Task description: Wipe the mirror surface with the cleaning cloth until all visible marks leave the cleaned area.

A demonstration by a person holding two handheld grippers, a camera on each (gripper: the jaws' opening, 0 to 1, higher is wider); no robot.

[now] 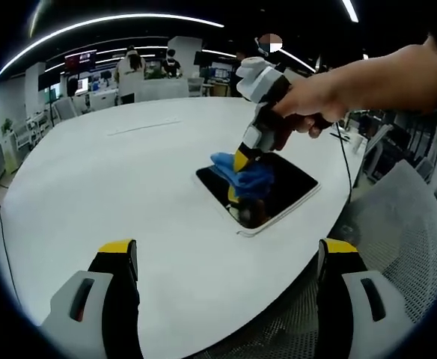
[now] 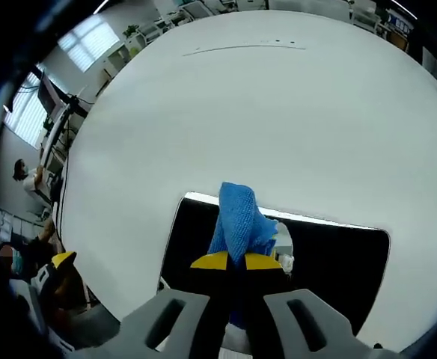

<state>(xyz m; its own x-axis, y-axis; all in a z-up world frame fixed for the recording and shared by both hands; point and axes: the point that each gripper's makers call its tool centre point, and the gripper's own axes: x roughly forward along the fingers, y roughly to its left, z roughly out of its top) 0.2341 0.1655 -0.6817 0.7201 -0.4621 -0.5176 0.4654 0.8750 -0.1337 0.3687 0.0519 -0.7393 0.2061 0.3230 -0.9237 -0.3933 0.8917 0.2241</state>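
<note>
The blue cloth (image 2: 238, 222) is clamped between the closed jaws of the right gripper (image 2: 236, 261) and pressed on the mirror (image 2: 338, 258) near the white table's (image 1: 129, 179) edge. The left gripper (image 1: 230, 258) is held wide open, empty.

An open-plan office: rows of desks with monitors (image 1: 78, 60), seated people (image 1: 131, 61), ceiling strip lights (image 1: 114, 21), a mesh chair (image 1: 398, 232).

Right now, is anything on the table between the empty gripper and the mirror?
No. In the left gripper view, only bare white table lies between the open left gripper and the mirror.
</note>
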